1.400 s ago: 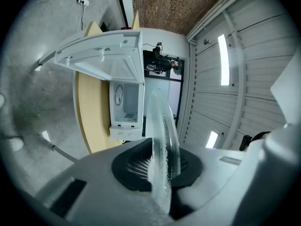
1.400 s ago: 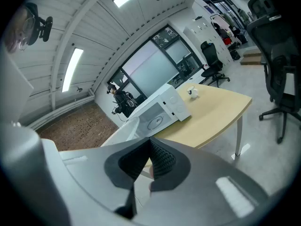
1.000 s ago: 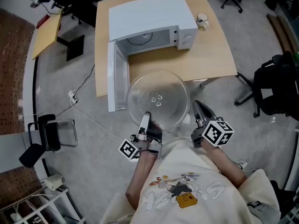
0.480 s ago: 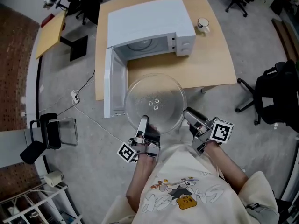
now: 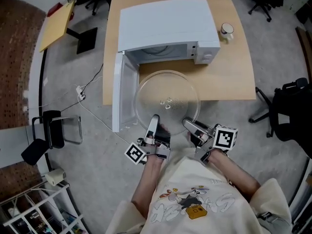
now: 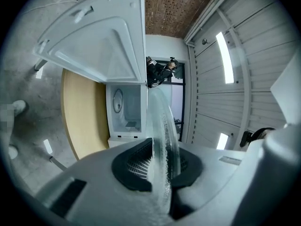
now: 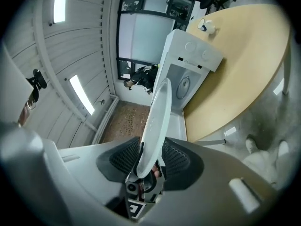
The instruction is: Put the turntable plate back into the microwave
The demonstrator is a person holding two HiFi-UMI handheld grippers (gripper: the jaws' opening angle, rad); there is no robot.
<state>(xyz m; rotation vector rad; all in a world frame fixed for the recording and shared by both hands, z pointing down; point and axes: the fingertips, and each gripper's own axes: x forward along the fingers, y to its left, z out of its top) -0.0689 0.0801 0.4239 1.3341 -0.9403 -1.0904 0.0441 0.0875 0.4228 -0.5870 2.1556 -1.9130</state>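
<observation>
Task roughly at midpoint, by my reading: glass turntable plate (image 5: 168,89) is up in the air and level, hovering over the near edge of the wooden table (image 5: 229,67), not yet inside. White microwave (image 5: 168,23) sits at 12 o'clock from the plate, its door (image 5: 118,91) swung fully open at the plate's 9 o'clock, and the cavity (image 5: 163,51) faces the plate with nothing seen in the way. Left gripper (image 5: 154,121) has the plate rim at about 7 o'clock; in the left gripper view the jaws stand narrow with both dark pads pressed onto the glass edge, so this hand carries the load. Right gripper (image 5: 189,128) comes to the rim at about 5 o'clock; its jaws have just been closing, and the right gripper view shows the rim sitting between the pads, close on both sides, but I judge them not yet clamped. White mug (image 5: 226,29) stands on the table at the microwave's 3 o'clock, well apart from the path. Done: door open, plate lifted and lined up with the opening. Left: firm up the second grip, slide the plate forward into the cavity, lower it onto the centre support (too small to make out here), then let go with both hands and back out.
</observation>
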